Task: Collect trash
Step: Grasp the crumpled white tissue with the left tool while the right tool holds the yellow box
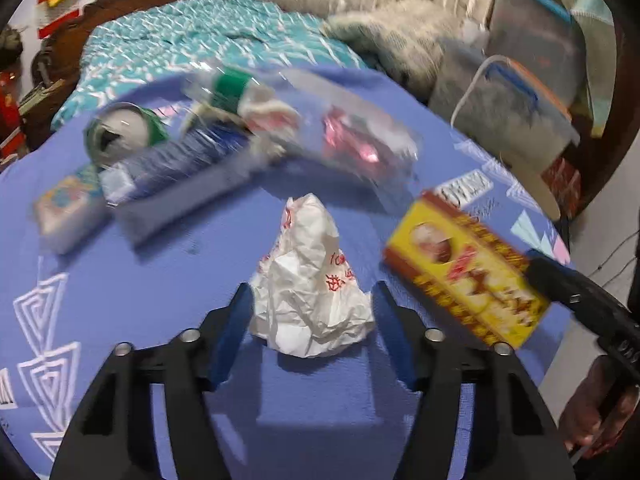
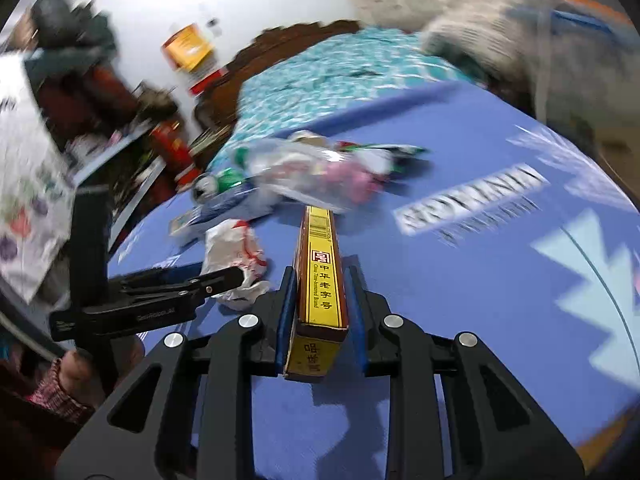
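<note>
A crumpled white paper wrapper [image 1: 308,280] with red print lies on the blue tablecloth [image 1: 120,288]. My left gripper [image 1: 312,292] straddles it, open, with the blue pads right at its sides and no visible squeeze. In the right wrist view the same wrapper [image 2: 232,248] sits under the left gripper [image 2: 228,276]. My right gripper [image 2: 320,276] is shut on a long yellow and brown box [image 2: 320,264], held on edge between the pads. From the left wrist view the box [image 1: 460,268] hangs tilted at the right, with the right gripper [image 1: 544,276] behind it.
A pile of trash lies further back on the table: a clear bag with pink wrappers [image 1: 360,140], a blue-labelled bottle [image 1: 180,156], a green can [image 1: 120,132] and a small packet [image 1: 68,204]. A bed with a teal cover [image 1: 200,36] stands behind; storage bins [image 1: 512,112] are at the right.
</note>
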`<state>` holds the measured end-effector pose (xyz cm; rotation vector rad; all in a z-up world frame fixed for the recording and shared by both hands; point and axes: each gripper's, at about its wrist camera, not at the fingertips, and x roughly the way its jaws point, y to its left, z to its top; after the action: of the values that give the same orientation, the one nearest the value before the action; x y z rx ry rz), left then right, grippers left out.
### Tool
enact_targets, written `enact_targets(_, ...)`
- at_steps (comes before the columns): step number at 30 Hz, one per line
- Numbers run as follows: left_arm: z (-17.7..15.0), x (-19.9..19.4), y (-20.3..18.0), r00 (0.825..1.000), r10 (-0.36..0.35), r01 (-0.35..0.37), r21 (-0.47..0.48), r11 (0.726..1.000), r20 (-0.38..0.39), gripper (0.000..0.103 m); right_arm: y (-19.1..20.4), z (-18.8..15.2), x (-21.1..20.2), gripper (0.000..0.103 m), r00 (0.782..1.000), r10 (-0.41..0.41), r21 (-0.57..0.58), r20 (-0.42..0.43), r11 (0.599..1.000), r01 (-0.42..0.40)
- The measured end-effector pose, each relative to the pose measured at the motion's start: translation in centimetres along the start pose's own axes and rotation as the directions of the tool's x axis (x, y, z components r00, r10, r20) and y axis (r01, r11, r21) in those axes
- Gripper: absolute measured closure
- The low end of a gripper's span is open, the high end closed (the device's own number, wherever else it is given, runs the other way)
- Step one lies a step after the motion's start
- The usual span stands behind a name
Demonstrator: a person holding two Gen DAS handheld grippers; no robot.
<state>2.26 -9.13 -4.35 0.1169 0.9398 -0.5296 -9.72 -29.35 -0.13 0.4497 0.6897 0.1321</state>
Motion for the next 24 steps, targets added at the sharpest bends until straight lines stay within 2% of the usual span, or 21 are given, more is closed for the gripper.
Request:
enact_targets(3,-0.1,0.0,-0.9,1.0,0.007,-0.007,0.021,1.0,0.016,0.059,-1.5,-0.3,-0.8,0.073,0.999,-0.036,0.039,0.018,0.999,0.035)
enact_targets(4,0.0,-0.2,-1.1,1.0,0.002,-0.002,0.022,1.0,0.02,0.069,-1.7,-0.5,-0.8,0.071,0.999,-0.05,0.037,0.022,0.998,0.049)
enact_targets(5,0.1,-0.4,-1.2,1.0,0.002,-0.002,0.021,1.0,0.023,0.074,-1.7,-0.5,-0.6,0.051,0.997,-0.068,0.026,0.024,0.997,0.067)
enact_targets(6,0.2,-0.7,-1.3,1.0,0.007,-0.007,0.019,1.0,0.027,0.087,-1.6,-0.5,-0.4,0.02,0.995,-0.095,0.009,0.027,0.995,0.094)
enact_targets(7,0.3,-0.9,-1.2,1.0,0.0,0.0,0.015,1.0,0.023,0.086,-1.2,-0.6,-0.3,0.014,0.991,-0.124,-0.013,0.047,0.992,0.125)
enact_targets(9,0.3,-1.4,-0.9,0.999,-0.029,0.029,-0.005,1.0,0.018,0.086,-0.1,-0.9,-0.1,0.016,0.985,-0.152,-0.087,0.076,0.983,0.159)
enact_targets(12,0.2,-2.2,-1.0,0.999,-0.047,0.047,-0.007,0.999,0.02,0.086,2.0,-1.8,1.8,0.022,0.967,-0.247,-0.253,0.057,0.934,0.253)
enact_targets(14,0.3,-2.6,-1.6,0.998,-0.064,0.064,0.001,0.998,0.025,0.086,2.1,-2.4,2.9,0.024,0.953,-0.302,-0.297,0.033,0.907,0.298)
enact_targets(15,0.3,-2.9,-1.7,0.997,-0.075,0.075,0.005,0.997,0.028,0.087,1.8,-2.6,3.3,0.027,0.943,-0.331,-0.302,0.021,0.897,0.322)
enact_targets(17,0.8,-3.4,-2.6,0.993,-0.109,0.109,0.024,0.994,0.037,0.087,1.2,-3.0,2.9,0.042,0.927,-0.371,-0.313,0.05,0.876,0.368)
enact_targets(19,1.6,-3.4,-3.7,0.989,-0.142,0.14,0.051,0.989,0.034,0.087,0.3,-2.8,2.0,0.043,0.937,-0.346,-0.286,0.054,0.893,0.346)
enact_targets(20,2.0,-3.3,-4.3,0.988,-0.154,0.151,0.065,0.986,0.031,0.087,-0.3,-2.6,1.5,0.064,0.935,-0.348,-0.262,0.066,0.898,0.353)
enact_targets(21,2.8,-3.0,-5.5,0.985,-0.169,0.166,0.093,0.982,0.025,0.087,-1.1,-2.3,0.9,0.071,0.936,-0.341,-0.242,0.081,0.905,0.351)
enact_targets(24,4.9,-1.5,-8.9,0.978,-0.21,0.207,0.157,0.966,0.003,0.087,-3.4,-0.6,-1.7,0.081,0.914,-0.369,-0.157,0.166,0.906,0.394)
